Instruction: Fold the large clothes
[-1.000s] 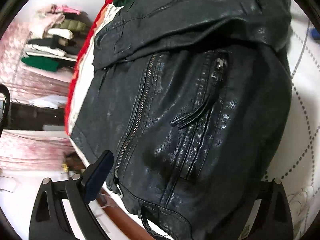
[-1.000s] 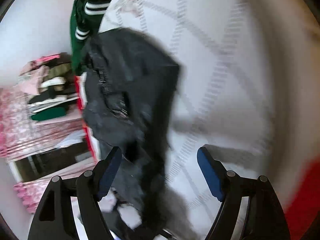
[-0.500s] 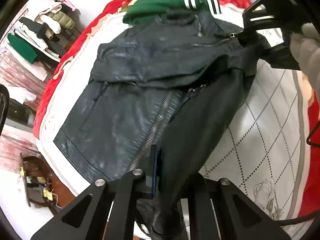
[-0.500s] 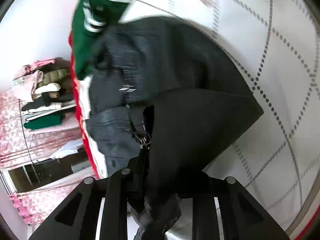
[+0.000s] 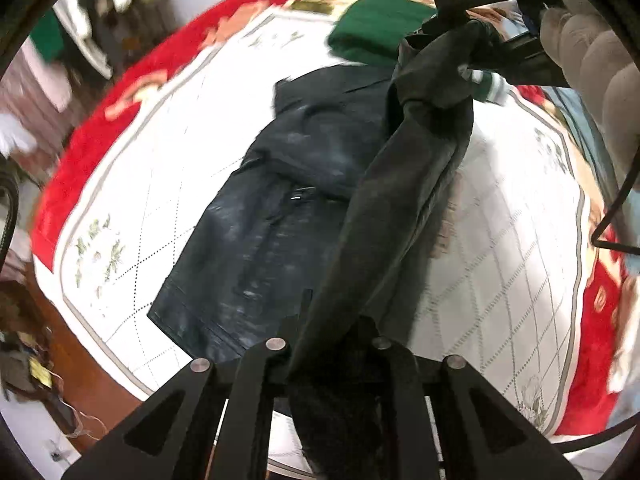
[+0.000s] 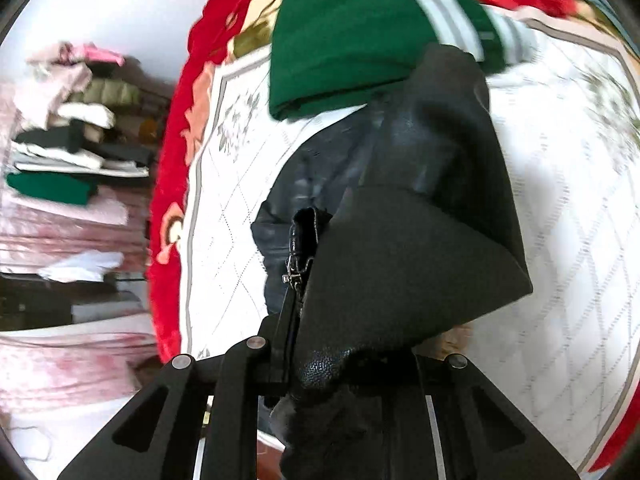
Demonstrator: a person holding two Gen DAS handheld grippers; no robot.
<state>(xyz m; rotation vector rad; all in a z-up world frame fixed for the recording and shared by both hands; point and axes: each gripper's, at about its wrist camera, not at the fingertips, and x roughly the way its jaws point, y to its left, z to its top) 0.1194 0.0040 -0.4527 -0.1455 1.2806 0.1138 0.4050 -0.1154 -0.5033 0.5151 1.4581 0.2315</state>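
Note:
A black leather jacket (image 5: 280, 208) lies on a white quilted bed. One side of it is lifted off the bed, showing its dull black lining. My left gripper (image 5: 332, 344) is shut on the jacket's lower hem. My right gripper (image 6: 340, 356) is shut on the jacket (image 6: 400, 240) near the collar end; it also shows in the left wrist view (image 5: 480, 28) at the top right, held by a gloved hand. The raised flap stretches between the two grippers above the flat half.
A folded green garment with white stripes (image 6: 360, 32) lies on the bed just beyond the jacket. The bed has a red flowered border (image 5: 140, 80). Shelves with stacked clothes (image 6: 76, 148) stand to the left. A wooden bed edge (image 5: 92, 360) shows lower left.
Both grippers have shut on the jacket and lifted one side of it up off the bed. The views have pulled higher and further back from the bed.

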